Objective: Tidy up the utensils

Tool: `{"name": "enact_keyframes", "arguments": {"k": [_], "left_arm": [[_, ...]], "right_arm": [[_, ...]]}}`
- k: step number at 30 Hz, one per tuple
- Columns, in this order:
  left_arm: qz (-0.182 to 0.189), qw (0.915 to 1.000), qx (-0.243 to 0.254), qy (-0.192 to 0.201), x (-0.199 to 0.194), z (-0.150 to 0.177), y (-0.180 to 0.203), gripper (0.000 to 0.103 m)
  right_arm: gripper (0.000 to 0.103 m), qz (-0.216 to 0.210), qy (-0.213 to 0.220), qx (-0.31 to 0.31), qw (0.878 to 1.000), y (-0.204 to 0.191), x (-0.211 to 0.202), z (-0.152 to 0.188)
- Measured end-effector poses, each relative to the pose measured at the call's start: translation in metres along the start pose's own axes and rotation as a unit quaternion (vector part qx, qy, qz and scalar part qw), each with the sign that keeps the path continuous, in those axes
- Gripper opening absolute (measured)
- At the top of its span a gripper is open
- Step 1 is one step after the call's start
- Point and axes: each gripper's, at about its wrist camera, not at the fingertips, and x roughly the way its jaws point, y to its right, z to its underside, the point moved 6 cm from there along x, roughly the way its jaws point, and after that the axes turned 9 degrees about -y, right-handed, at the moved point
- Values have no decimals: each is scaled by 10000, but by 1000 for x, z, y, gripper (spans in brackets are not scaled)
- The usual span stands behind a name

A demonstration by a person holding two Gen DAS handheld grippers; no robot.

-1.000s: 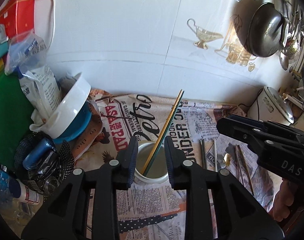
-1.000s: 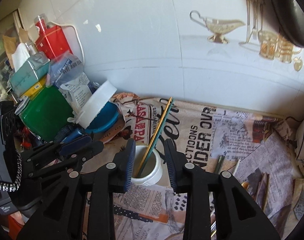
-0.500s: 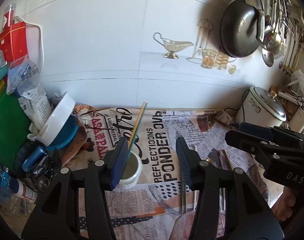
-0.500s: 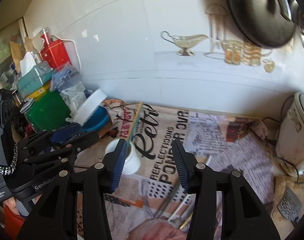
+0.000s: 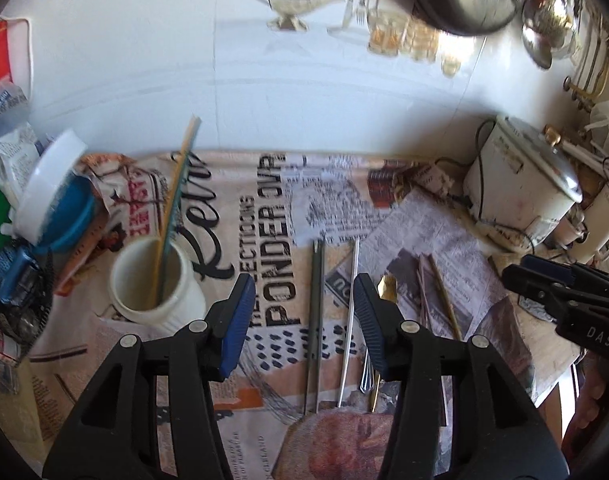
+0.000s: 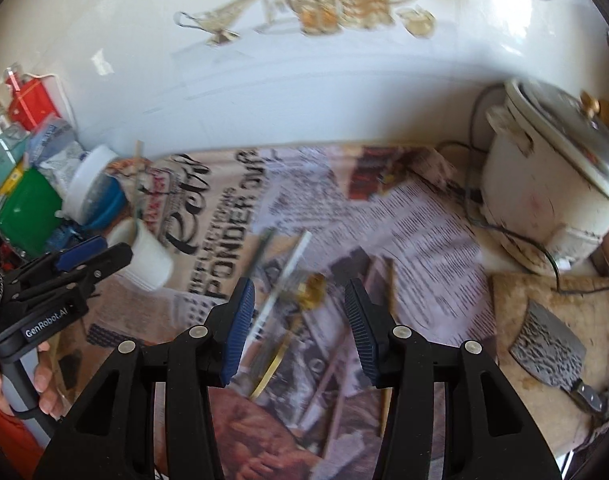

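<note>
A white cup (image 5: 156, 292) stands on the newspaper at the left and holds a pair of chopsticks (image 5: 176, 200) leaning back. It also shows in the right wrist view (image 6: 150, 258). Loose utensils lie flat to its right: dark grey chopsticks (image 5: 316, 320), a silver stick (image 5: 350, 320), a gold spoon (image 5: 386, 286) and brown chopsticks (image 5: 436, 296). My left gripper (image 5: 300, 320) is open and empty above the grey chopsticks. My right gripper (image 6: 300, 316) is open and empty above the blurred silver stick (image 6: 280, 292) and gold spoon (image 6: 310, 286).
A white and blue bowl stack (image 5: 52, 204), a green tub (image 6: 26, 210) and packets crowd the left. A white rice cooker (image 6: 552, 176) stands at the right, with a cleaver (image 6: 552, 352) on a board before it. The tiled wall (image 5: 264, 92) closes the back.
Both grippers opened wide and swung right, away from the cup, to hover over the loose utensils on the newspaper. The chopsticks stay in the cup.
</note>
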Motion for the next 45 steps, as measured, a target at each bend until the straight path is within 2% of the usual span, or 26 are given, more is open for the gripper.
{"name": "enact_keyframes", "arguments": {"k": [7,15,18,20,21,23,34,37,40,45], "left_arm": [[-1,9964,-19,-845,72,23,22,50],[156,9879,127,-1538,135,39,49,50],[316,9858,236,-1633,149,40,62,41],[410,9839,306,-1714,157,39,70,28],[446,9831,332,-1745,161,39,74,26],[416,9825,357,-1779,169,37,78,20],[315,9855,355,-1628,188,23,81,15],[224,9862,455,-1578,190,21,82,9],[348,9862,297,-1589,186,22,76,9],[394,9907,-33,-1298,158,20,60,8]], "right_arm": [[43,159,-675,348,9970,58,45,26],[43,-36,-1197,645,9907,85,84,44],[43,-164,-1279,667,9894,87,92,47],[43,-221,-1308,665,9889,87,96,47],[43,-250,-1320,660,9887,87,98,46],[43,-314,-1332,656,9884,87,100,46],[44,-599,-1367,606,9869,77,110,40],[44,-683,-1346,591,9868,72,112,36],[44,-766,-1320,542,9868,66,115,32],[44,-936,-1330,486,9855,54,126,22]]}}
